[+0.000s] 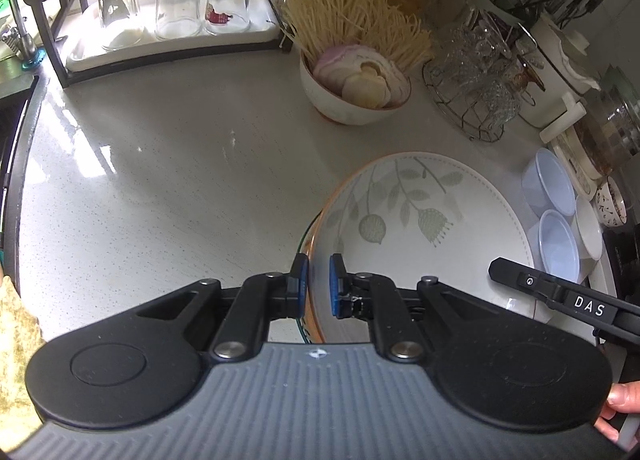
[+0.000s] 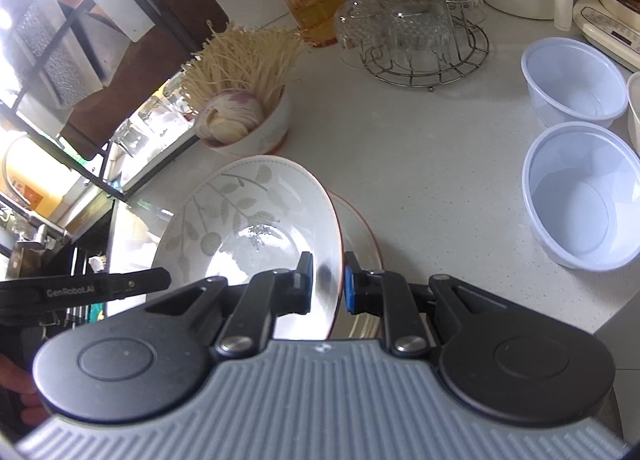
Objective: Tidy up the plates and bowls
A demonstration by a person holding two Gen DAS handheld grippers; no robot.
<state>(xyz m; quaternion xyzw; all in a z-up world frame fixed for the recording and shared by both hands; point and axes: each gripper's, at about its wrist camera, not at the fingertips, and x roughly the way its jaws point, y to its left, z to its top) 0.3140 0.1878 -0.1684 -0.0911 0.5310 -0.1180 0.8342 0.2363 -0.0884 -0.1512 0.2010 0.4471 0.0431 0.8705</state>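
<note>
In the left wrist view, your left claw (image 1: 319,286) grasps the near rim of the leaf-pattern plate (image 1: 416,212), above the bench (image 1: 160,180). In the right wrist view, your right claw (image 2: 328,282) pinches its opposite rim, above another plate (image 2: 360,228); uneven lowering could make the plate slip or chip.

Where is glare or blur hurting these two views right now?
Left wrist view: window glare streaks the countertop; edges bend from fisheye. Right wrist view: upper left is blown out around the rack, and a bright reflection washes the leaf-pattern plate; its centre stays sharp.
</note>
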